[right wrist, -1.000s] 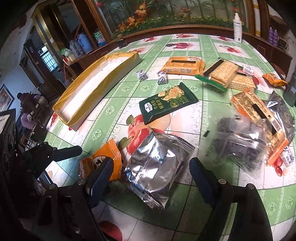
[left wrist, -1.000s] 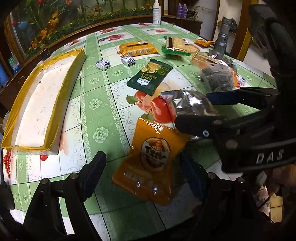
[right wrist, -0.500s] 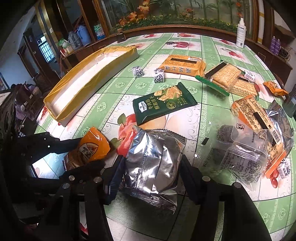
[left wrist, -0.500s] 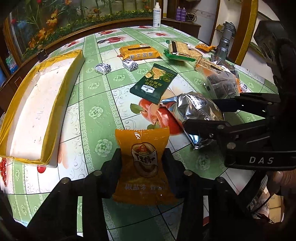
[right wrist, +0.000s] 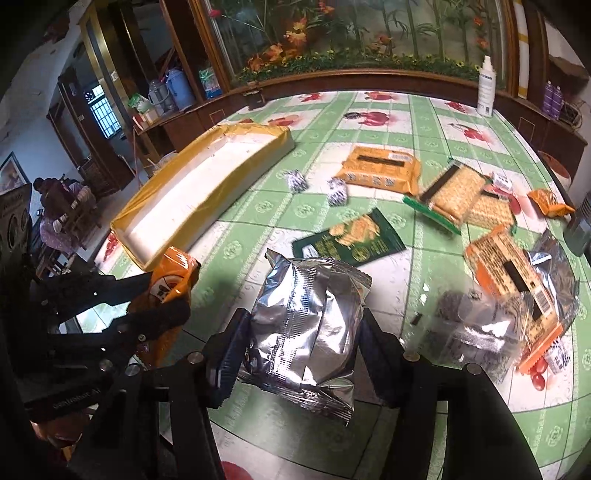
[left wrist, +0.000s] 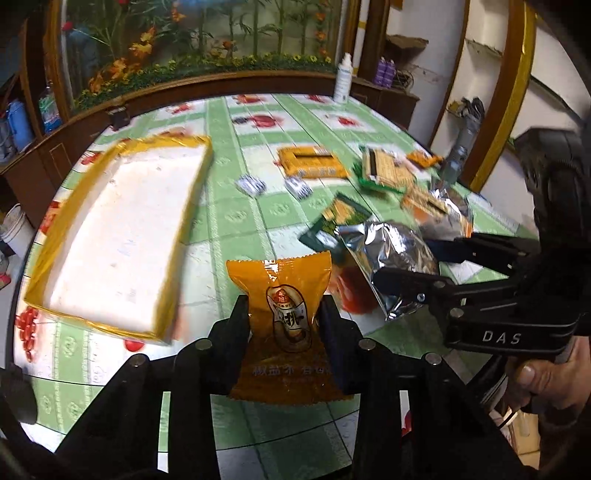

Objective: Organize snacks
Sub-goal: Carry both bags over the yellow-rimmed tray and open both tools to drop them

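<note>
Green-checked cloth covers your bench (right wrist: 388, 280), and you hold the orange packet (left wrist: 284, 321) in the left gripper (left wrist: 282, 325) and the silver bag (right wrist: 306, 328) in the right gripper (right wrist: 301, 339), fingers clamped, presumably bound for the yellow-edged tray (left wrist: 184, 206).

A round worktop (right wrist: 369, 155) under a green-and-white cloth printed with red fruit fills the room's middle. Along its far side curves a dark wooden cabinet (right wrist: 332, 83), backed by a glass panel of bamboo and orange flowers (right wrist: 332, 33). A barred window (right wrist: 100, 110) glows at far left. White walls (left wrist: 436, 55) rise at right.
</note>
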Available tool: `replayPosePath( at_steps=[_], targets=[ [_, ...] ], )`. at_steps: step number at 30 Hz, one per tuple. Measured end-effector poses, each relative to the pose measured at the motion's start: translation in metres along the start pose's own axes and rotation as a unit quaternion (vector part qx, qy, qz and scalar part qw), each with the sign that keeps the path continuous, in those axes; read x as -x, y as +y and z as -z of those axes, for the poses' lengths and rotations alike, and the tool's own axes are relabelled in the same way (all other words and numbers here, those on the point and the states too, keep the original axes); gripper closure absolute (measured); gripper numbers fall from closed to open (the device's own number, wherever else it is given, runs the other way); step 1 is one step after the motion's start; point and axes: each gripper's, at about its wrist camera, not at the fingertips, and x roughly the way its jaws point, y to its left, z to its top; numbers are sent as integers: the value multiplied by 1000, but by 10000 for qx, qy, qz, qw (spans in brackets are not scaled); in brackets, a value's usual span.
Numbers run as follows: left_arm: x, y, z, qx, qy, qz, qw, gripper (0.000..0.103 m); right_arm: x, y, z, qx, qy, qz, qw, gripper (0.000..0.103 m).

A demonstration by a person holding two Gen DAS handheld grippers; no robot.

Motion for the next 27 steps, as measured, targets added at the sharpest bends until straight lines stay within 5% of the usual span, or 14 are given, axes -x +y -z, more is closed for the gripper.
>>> replayPosePath(
  at_steps=[16,27],
  targets=[
    [0,116,-32,1051,-268,-1090,9881,68,-37,83,-93,570,-311,-820,9945,43],
    [-46,172,-34,1562,199,-1472,9765,68,-118,122,-152,796,25,-1011,9917,43]
  ],
)
